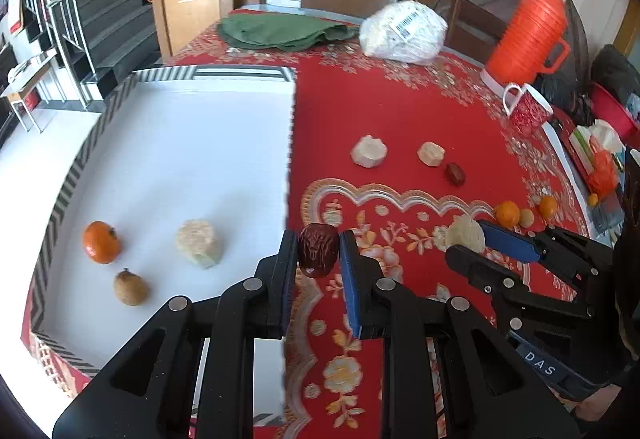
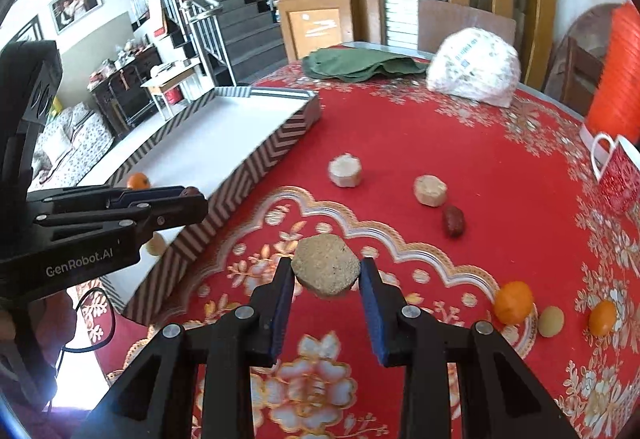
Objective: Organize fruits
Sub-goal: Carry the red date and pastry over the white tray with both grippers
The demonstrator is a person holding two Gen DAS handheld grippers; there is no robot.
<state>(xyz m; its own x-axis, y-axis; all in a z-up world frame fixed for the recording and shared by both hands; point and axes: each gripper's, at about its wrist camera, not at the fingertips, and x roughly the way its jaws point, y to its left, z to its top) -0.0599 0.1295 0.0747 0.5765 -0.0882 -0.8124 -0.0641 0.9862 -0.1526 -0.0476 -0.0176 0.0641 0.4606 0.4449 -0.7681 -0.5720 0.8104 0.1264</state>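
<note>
My left gripper [image 1: 318,253] is shut on a dark red date [image 1: 317,250], held above the red tablecloth just right of the white tray [image 1: 192,143]. In the tray lie a tangerine [image 1: 101,242], a small brown fruit [image 1: 130,287] and a pale peeled chunk [image 1: 199,242]. My right gripper [image 2: 326,273] is shut on another pale chunk [image 2: 325,270], lifted over the cloth; it also shows in the left wrist view [image 1: 466,239]. Loose on the cloth are two pale chunks [image 2: 345,170] [image 2: 430,190], a red date [image 2: 453,221], two tangerines [image 2: 513,302] [image 2: 602,317] and a small pale fruit [image 2: 551,321].
At the back of the table lie a green cloth [image 1: 280,31] and a white bag [image 1: 402,31]. An orange thermos [image 1: 528,35] and a red-and-white mug [image 1: 530,109] stand at the right, with clutter beyond. The tray's patterned wall [image 2: 256,175] rises beside the left gripper [image 2: 188,199].
</note>
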